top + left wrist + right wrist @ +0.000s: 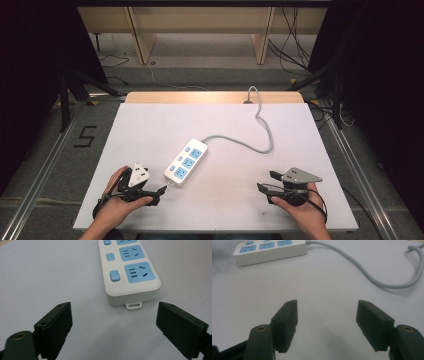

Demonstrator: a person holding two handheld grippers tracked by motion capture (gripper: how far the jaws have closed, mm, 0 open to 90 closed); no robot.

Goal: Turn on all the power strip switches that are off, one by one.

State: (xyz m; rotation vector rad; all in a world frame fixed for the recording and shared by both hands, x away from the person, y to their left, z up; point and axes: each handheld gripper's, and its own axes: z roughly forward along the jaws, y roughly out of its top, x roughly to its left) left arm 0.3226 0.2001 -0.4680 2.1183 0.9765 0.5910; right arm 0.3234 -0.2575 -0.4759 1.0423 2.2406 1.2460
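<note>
Two hands each hold a hand-held gripper low, left (159,192) and right (266,182), jaws spread apart, empty.

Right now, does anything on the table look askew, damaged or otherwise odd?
Nothing stands out. The power strip lies flat and diagonal on the table, looking intact, with nothing plugged in. Its cable snakes loosely to the far edge. Both tools, left and right, are open and empty.
</note>
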